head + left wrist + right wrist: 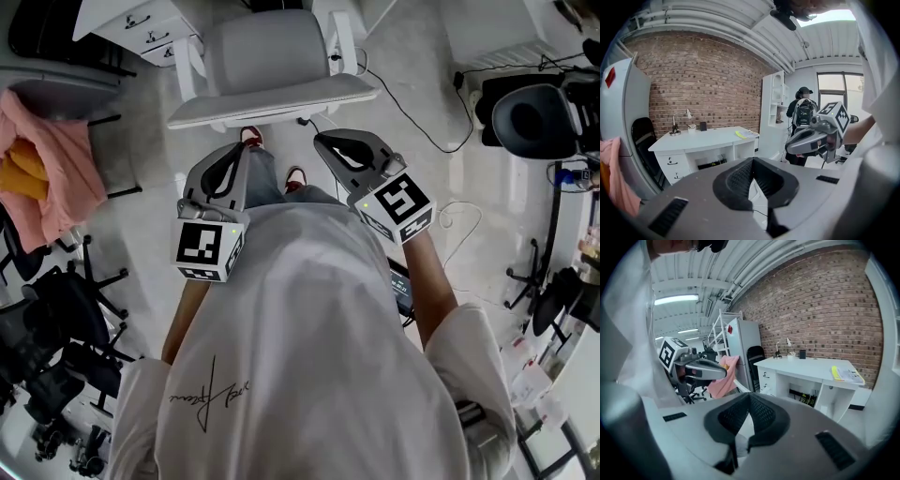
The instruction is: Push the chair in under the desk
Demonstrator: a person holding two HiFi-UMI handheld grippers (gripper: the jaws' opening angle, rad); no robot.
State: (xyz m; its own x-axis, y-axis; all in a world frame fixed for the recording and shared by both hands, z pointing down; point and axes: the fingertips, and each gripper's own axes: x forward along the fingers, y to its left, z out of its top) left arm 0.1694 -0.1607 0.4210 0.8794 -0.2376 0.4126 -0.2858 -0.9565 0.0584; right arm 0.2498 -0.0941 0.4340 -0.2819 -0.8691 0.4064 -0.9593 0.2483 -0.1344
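Sitting just beyond closed fingers (pixel 339 148), chair (pixel 272 66)

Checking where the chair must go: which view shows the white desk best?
The right gripper view, narrowly: the desk shows top, drawers and open kneehole. The left gripper view shows it too, with more of the kneehole hidden. The head view catches only one corner of it.

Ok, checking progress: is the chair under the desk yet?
Out. In the head view the whole chair shows, short of the desk; both gripper views show no chair in its kneehole.
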